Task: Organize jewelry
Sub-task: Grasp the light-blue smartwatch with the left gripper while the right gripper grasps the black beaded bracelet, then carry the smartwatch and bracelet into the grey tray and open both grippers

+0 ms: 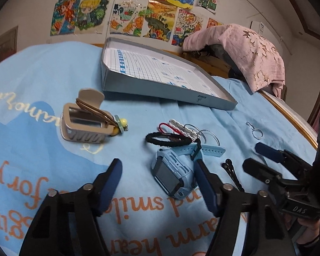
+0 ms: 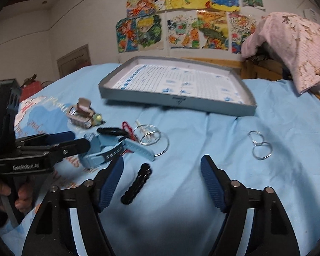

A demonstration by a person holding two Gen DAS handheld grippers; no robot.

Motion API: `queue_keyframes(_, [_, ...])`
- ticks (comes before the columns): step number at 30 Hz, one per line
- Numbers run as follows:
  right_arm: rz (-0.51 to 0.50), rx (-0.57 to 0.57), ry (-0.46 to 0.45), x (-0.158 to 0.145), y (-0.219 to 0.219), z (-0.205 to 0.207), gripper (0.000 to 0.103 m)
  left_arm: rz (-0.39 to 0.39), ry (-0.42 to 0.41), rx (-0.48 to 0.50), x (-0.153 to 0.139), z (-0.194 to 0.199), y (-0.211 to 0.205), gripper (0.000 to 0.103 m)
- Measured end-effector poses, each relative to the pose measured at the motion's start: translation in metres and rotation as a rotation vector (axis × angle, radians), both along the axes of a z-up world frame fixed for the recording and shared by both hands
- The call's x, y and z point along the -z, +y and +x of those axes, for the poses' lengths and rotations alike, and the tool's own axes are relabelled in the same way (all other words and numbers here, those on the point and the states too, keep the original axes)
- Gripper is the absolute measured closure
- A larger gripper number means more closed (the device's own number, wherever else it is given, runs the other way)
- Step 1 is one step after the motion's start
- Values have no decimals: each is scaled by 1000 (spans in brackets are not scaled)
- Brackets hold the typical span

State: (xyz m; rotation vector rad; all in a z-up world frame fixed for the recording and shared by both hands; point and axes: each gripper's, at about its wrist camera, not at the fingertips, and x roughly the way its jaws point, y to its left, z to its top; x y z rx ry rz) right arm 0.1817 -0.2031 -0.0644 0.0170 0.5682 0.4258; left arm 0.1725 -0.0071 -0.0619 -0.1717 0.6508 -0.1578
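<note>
The left gripper stands spread over the blue sheet, pinching nothing. A pale blue watch with a chunky plastic case and a dark flat screen lies between its ribbed blue pads, close against the pad at 3 o'clock; whether they touch I cannot tell. At 12 o'clock from the watch lie a fuzzy black hair tie, a red braided cord and thin silver hoops. At 10 o'clock sits a beige claw hair clip, squarish and toothed.

The right gripper is likewise spread and empty. A black wavy hairpin, glossy and scalloped, lies between its pads, near the one at 9 o'clock. Two linked silver wire rings rest at 2 o'clock, apart from everything else. The shallow grey cardboard tray, lined with a printed grid sheet, lies at 12 o'clock, well beyond the jewelry.
</note>
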Motion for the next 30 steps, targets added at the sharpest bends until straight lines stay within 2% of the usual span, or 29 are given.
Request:
queue_keyframes(7, [-22, -85, 54, 9, 15, 3, 64, -13, 29, 49, 4, 7, -7, 60])
queue_keyframes(12, [-25, -137, 130, 16, 23, 13, 65, -12, 76, 43, 9, 15, -9, 62])
queue_keyframes(13, [-22, -141, 153, 18, 23, 17, 70, -15, 89, 39, 11, 17, -8, 63])
queue_keyframes(16, [-11, -141, 187, 22, 24, 21, 80, -37, 106, 48, 14, 18, -8, 71])
queue_keyframes(19, [11, -143, 204, 23, 23, 18, 89, -24, 114, 46, 12, 15, -11, 78])
queue_keyframes(24, [55, -140, 211, 20, 17, 10, 90, 31, 132, 44, 3, 3, -16, 86])
queue_keyframes(30, [103, -119, 189, 8, 3, -8, 90, 13, 153, 16, -6, -14, -7, 86])
